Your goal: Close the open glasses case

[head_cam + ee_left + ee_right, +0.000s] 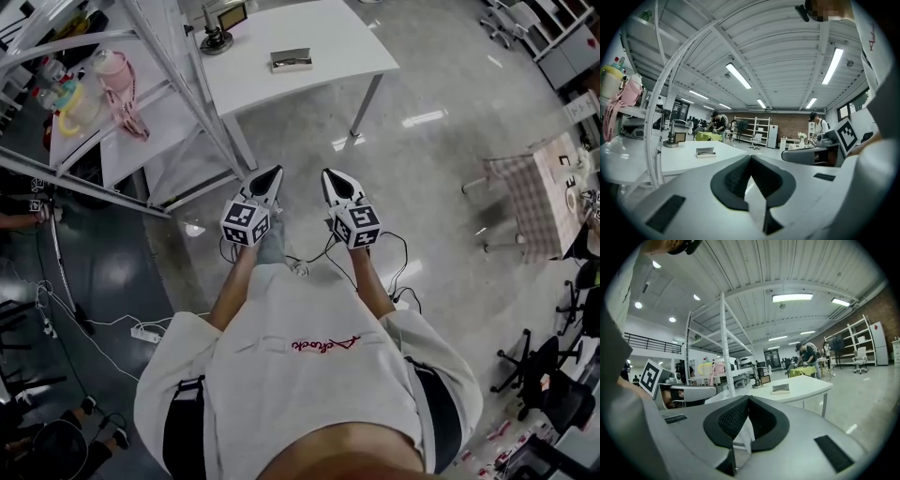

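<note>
White table, pale grey glasses case; left tool and right tool bear black-and-white square markers.

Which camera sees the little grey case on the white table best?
The head view: it looks down onto the small grey rectangular glasses case, showing its whole top. The left and right gripper views see the case only side-on, low and far away.

Bright even light from long white ceiling tube lamps, glare patches on the glossy grey floor, fisheye bending and black corners in both gripper views, foreground soft.
</note>
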The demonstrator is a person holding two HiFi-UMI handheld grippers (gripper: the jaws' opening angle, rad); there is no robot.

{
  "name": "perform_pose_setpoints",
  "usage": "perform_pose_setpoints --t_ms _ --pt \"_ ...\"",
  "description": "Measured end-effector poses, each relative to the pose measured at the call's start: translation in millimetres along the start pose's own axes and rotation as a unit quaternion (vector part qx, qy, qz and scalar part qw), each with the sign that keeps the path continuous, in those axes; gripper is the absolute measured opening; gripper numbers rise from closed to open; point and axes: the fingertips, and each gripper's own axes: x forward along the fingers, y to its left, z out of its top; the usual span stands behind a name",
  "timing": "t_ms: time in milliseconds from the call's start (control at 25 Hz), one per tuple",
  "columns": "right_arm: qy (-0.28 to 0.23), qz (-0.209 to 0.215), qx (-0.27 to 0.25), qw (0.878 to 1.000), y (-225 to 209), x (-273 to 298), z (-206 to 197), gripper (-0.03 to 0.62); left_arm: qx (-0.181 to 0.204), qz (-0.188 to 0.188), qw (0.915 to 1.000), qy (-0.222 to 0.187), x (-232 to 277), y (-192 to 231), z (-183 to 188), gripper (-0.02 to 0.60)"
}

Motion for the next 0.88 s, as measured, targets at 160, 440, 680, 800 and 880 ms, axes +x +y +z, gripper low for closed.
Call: perform_pose_setpoints --t_ms 160,440,680,800,880 --pt "-0.004 0.005 -0.005 1.000 -5 12 5 0.008 0.002 0.002 1.0000 -0.004 8 8 5 0.026" --pt "-0.008 0.008 -0.007 1.000 -19 40 10 0.008 0.007 0.006 0.9999 -0.005 30 30 11 0.026" --pt "-0.002 0.011 -0.013 1.000 -34 71 12 0.008 0.004 0.003 1.0000 -0.007 58 51 15 0.026" --pt "0.005 0.011 -0.015 1.000 -45 90 13 0.008 -0.001 0.000 1.0000 -0.007 75 65 16 0.026" --pt "0.009 0.011 -0.016 1.000 -53 104 14 0.008 -0.005 -0.001 1.0000 -0.005 87 76 16 0.026"
